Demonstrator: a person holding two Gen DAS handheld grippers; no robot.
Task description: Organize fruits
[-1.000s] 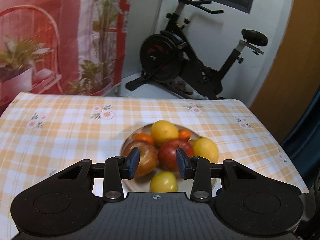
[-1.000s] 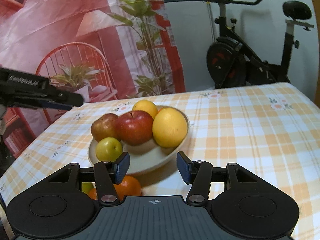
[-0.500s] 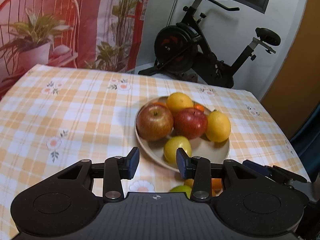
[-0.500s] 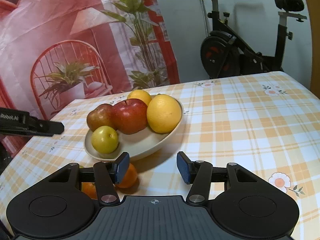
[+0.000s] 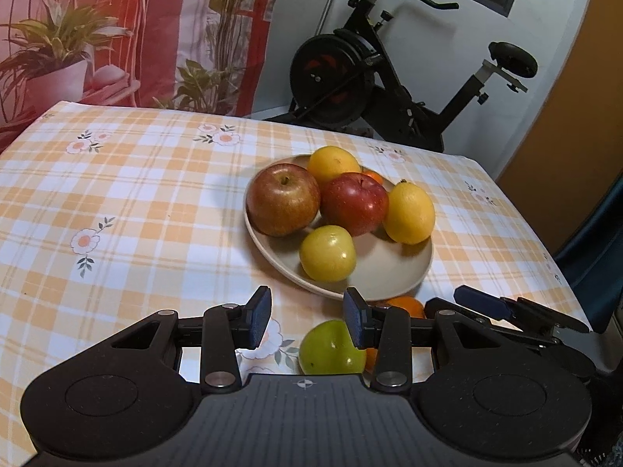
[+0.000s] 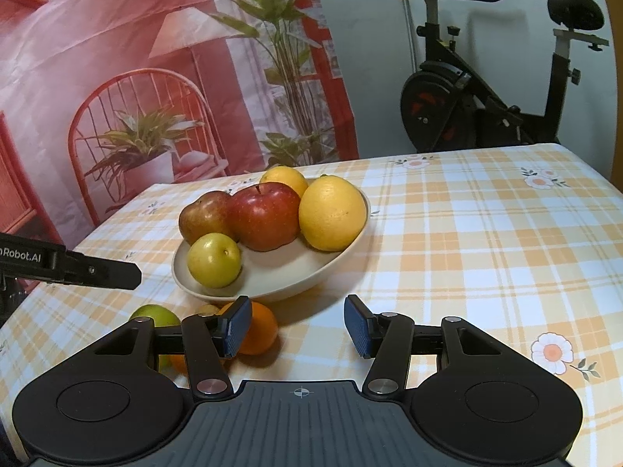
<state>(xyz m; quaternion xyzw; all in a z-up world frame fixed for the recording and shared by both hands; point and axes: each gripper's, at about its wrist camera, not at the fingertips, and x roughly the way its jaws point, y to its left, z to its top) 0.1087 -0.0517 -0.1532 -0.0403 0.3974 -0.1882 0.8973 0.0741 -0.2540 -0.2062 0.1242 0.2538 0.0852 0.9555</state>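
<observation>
A beige bowl (image 5: 393, 280) sits on the orange-checked tablecloth (image 5: 136, 202), holding a russet apple (image 5: 283, 200), a red apple (image 5: 355, 203), a lemon (image 5: 409, 213), an orange-yellow citrus (image 5: 333, 164) at the back and a small yellow-green fruit (image 5: 328, 253) at the front; a sliver of a small orange fruit (image 5: 373, 176) peeks out behind the red apple.

Outside the bowl, on the cloth by its near rim, lie a green apple (image 5: 331, 346) and an orange (image 5: 405, 305), with more orange showing beside them, too hidden to tell whether it is one fruit or two.

The left gripper (image 5: 306, 321) hangs above the cloth with its jaws apart and nothing between the pads; the green apple lies just below and past its right pad, partly hidden by that finger. The bowl's near rim stands directly ahead of it.

The right gripper (image 6: 298, 327) also has its jaws apart and empty. In its view the orange (image 6: 259, 329) lies behind its left pad — outside the gap — and the green apple (image 6: 153, 317) further left, half covered by the gripper's body. The left gripper's finger (image 6: 97, 270) reaches in from the left edge, near the bowl (image 6: 272, 276).

Beyond the table stand an exercise bike (image 5: 381, 78) and a printed backdrop (image 6: 136, 78) showing a chair and plants.
</observation>
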